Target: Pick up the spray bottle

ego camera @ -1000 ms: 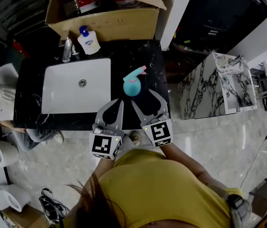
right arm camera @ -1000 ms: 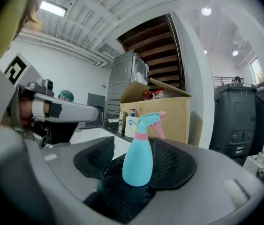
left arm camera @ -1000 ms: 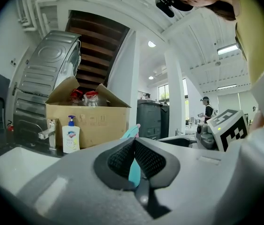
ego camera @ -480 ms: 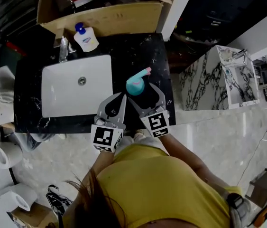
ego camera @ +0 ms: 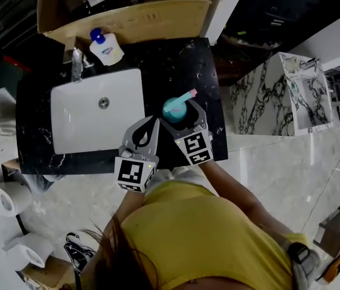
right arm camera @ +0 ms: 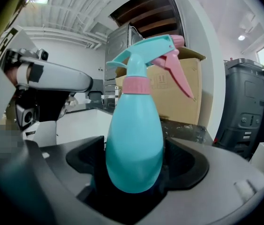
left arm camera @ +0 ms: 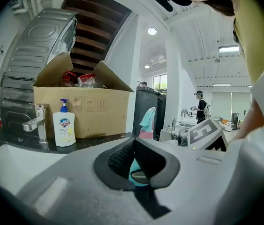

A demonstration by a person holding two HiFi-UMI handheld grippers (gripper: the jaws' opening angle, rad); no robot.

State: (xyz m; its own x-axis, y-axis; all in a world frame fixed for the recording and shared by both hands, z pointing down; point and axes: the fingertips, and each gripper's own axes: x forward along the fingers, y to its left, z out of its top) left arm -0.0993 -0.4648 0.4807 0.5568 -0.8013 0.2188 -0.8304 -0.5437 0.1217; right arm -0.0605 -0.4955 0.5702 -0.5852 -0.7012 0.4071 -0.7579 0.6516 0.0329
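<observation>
A teal spray bottle [ego camera: 174, 108] with a pink collar and trigger stands upright on the black counter [ego camera: 182, 65], right of the sink. My right gripper [ego camera: 182, 116] straddles it and its jaws are opening. In the right gripper view the bottle's body [right arm camera: 134, 144] fills the gap between the dark pads [right arm camera: 188, 161], which do not press on it. My left gripper [ego camera: 151, 124] is just left of the bottle, jaws shut and empty. In the left gripper view its tips [left arm camera: 132, 142] meet, and the bottle's head [left arm camera: 147, 121] shows beyond them.
A white sink basin [ego camera: 97, 110] lies left of the bottle, with a faucet [ego camera: 76, 62] and a pump soap dispenser [ego camera: 105, 48] behind it. An open cardboard box [ego camera: 127, 20] stands at the counter's back. A marble block [ego camera: 266, 95] is to the right.
Both grippers have moved forward and down over the counter. The right jaws have widened and now stand on either side of the bottle, which was ahead of them before.
</observation>
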